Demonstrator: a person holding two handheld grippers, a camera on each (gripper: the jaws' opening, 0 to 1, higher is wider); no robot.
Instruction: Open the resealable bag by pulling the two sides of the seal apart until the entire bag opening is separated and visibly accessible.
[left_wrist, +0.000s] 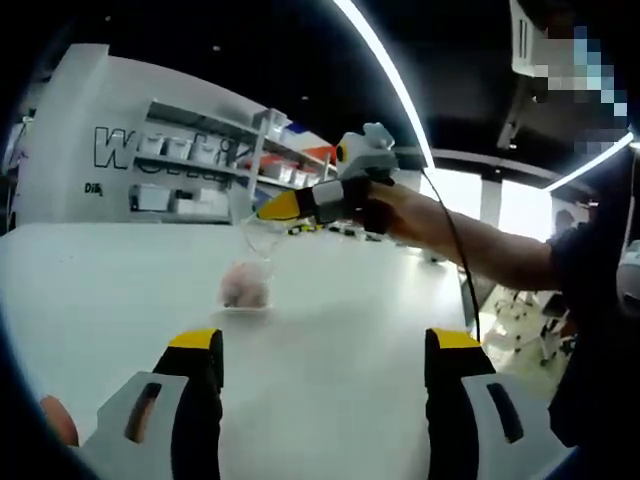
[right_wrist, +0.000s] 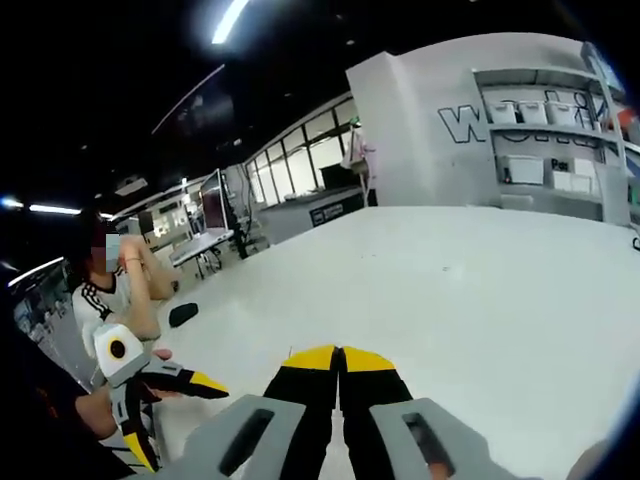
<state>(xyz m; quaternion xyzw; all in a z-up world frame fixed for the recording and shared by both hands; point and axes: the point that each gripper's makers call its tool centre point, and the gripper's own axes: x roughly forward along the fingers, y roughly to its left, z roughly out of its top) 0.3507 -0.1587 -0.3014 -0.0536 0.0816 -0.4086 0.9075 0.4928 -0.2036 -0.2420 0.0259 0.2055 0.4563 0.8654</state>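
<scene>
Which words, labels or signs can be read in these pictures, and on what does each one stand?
"W": large outlined letter on the white wall beside the shelves; the following letters are hidden.
Small dark sign lower on that wall: too blurred to read.
Bag, claws: no text.

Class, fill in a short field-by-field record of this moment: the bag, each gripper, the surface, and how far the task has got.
bag: clear resealable bag, pinkish contents at its bottom, hanging with its base at the white table
right gripper: right gripper pinching the bag's top edge, jaws together
left gripper: left gripper jaws apart, holding nothing, short of the bag
background: shelving with bins on a white wall
task state: seal opening cannot be judged; only one gripper on the bag
</scene>
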